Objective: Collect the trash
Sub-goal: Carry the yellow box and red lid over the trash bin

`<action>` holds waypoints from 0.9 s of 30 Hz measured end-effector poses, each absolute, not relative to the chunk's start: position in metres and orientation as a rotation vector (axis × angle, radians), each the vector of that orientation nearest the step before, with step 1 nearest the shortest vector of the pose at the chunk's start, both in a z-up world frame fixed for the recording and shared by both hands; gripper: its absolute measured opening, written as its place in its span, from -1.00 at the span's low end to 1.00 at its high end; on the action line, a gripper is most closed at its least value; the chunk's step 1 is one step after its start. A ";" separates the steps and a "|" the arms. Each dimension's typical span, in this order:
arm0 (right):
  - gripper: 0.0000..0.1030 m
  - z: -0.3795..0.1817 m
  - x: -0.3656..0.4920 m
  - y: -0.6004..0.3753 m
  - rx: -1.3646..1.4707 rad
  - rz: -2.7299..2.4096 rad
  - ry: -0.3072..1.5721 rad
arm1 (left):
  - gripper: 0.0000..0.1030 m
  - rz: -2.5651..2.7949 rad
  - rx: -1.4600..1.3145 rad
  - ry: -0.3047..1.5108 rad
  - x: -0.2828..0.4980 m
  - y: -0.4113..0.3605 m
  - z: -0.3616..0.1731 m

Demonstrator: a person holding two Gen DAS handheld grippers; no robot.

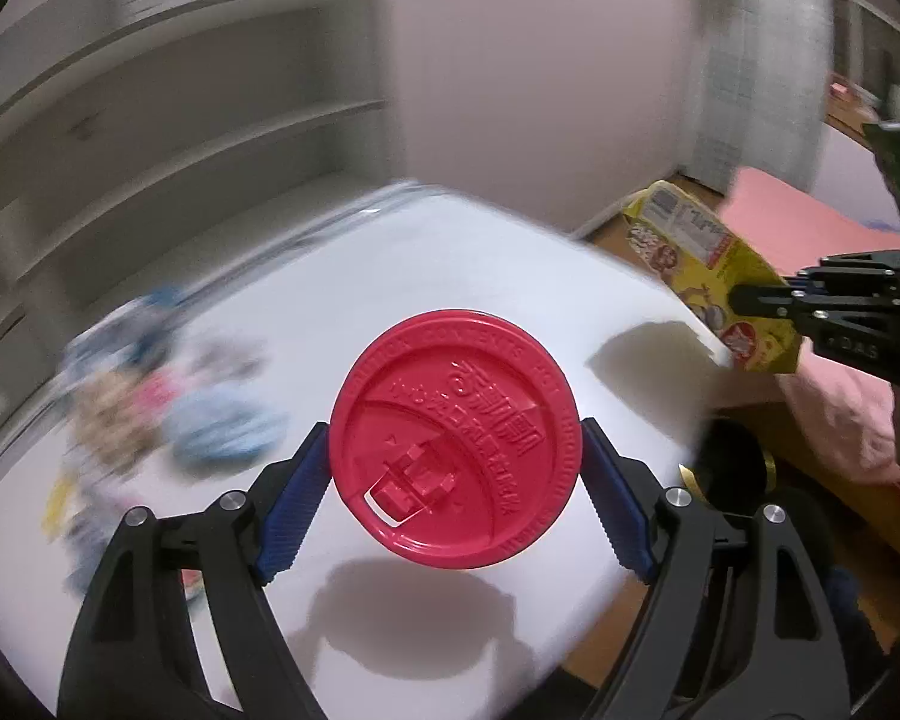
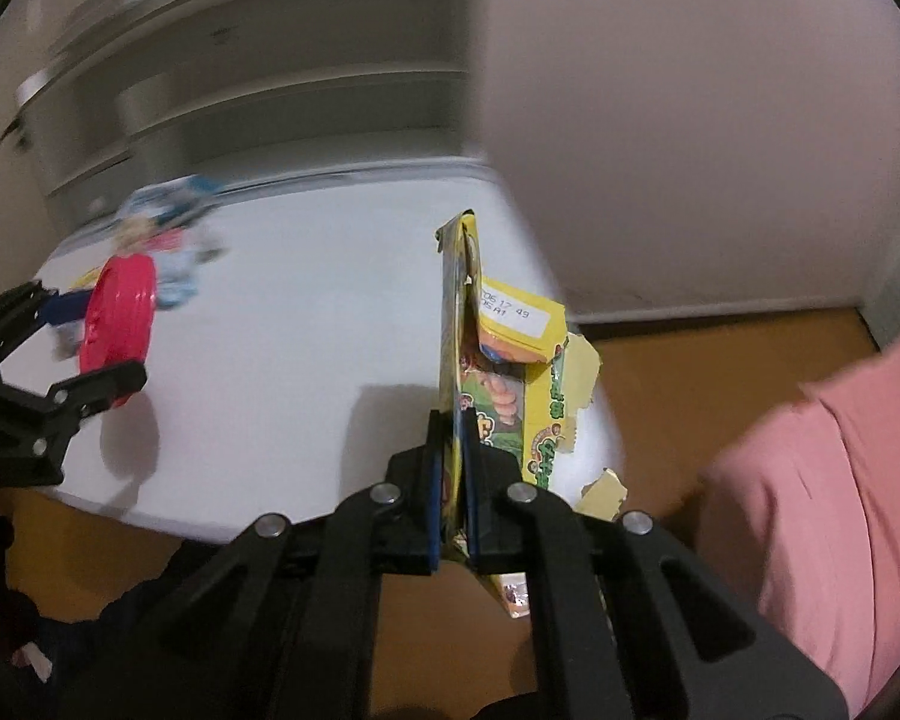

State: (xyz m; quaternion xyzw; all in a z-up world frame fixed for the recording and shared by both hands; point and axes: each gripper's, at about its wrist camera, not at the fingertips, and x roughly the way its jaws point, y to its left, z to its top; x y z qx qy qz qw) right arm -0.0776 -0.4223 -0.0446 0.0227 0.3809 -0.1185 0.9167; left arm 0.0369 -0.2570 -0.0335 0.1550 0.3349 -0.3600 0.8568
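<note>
My left gripper (image 1: 456, 444) is shut on a red plastic cup lid (image 1: 457, 438) and holds it above the white table (image 1: 390, 276); the lid also shows in the right wrist view (image 2: 117, 330). My right gripper (image 2: 452, 438) is shut on a torn yellow snack box (image 2: 510, 372), held over the table's right edge; the box also shows in the left wrist view (image 1: 708, 264). A blurred pile of wrappers (image 1: 150, 384) lies on the table's far left, also in the right wrist view (image 2: 162, 240).
Grey shelves (image 1: 150, 138) stand behind the table. A pale wall (image 2: 690, 120) is behind on the right. Brown floor (image 2: 720, 372) and a pink cloth (image 2: 840, 480) lie to the right of the table.
</note>
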 end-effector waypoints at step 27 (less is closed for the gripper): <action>-0.88 -0.295 -0.278 -0.713 0.765 -0.665 0.946 | 0.53 -1.314 0.621 0.809 -0.117 -0.620 -0.172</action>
